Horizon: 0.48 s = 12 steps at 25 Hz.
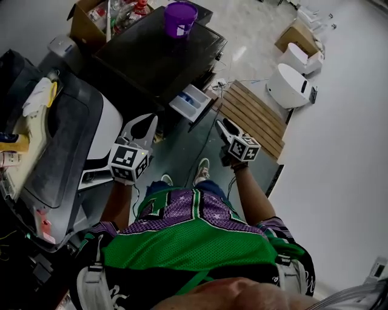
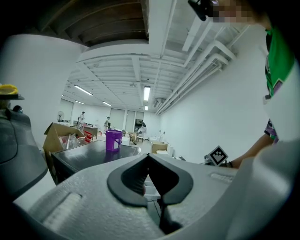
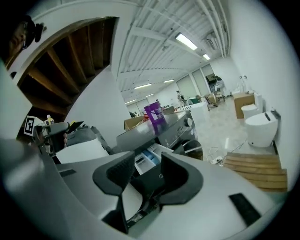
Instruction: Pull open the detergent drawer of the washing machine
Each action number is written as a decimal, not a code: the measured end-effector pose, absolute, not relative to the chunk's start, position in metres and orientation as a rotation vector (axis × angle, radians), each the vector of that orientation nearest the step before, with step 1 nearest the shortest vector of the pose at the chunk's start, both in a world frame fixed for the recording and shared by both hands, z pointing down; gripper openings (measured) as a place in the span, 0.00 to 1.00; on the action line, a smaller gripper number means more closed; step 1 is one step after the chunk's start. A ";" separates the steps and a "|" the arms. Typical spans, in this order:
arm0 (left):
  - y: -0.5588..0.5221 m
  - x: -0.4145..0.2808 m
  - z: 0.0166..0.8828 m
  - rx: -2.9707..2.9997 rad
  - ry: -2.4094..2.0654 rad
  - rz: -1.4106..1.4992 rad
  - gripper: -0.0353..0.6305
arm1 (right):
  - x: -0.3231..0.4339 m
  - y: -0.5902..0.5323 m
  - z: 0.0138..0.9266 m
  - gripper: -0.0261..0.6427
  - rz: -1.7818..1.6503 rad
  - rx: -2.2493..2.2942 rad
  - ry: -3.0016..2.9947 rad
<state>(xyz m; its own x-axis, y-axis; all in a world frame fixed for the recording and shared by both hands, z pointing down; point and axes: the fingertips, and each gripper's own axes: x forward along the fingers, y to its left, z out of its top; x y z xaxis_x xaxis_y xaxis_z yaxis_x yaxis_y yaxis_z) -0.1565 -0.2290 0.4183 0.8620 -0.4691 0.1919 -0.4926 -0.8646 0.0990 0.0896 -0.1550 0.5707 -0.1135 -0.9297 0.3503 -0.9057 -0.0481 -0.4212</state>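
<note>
Close by the green shirt [image 1: 200,242], left gripper [image 2: 147,157] pinched on nothing and right gripper [image 3: 148,154] spread empty hang back — the detergent drawer [image 1: 189,102] already juts from the washing machine [image 1: 157,48].

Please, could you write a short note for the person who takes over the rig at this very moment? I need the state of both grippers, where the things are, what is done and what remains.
Left gripper: shut, nothing between its jaws, clear of the machine.
Right gripper: open and empty, also clear of the machine.
Things: the white detergent drawer with a blue insert stands pulled out of the dark front-loading washing machine. A purple plastic cup stands on the machine's top.
Done: the drawer is open.
Left: nothing of the pull, as far as I can see. Neither gripper touches the drawer.
</note>
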 end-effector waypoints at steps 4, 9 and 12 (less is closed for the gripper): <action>-0.229 -0.172 0.410 2.884 -0.771 0.180 0.07 | 0.071 -0.153 0.535 0.31 -0.838 -2.078 2.162; -0.224 -0.189 0.392 2.873 -0.826 0.132 0.07 | 0.050 -0.162 0.472 0.31 -0.733 -2.036 2.201; -0.222 -0.194 0.380 2.867 -0.870 0.094 0.07 | 0.041 -0.164 0.439 0.31 -0.634 -2.024 2.261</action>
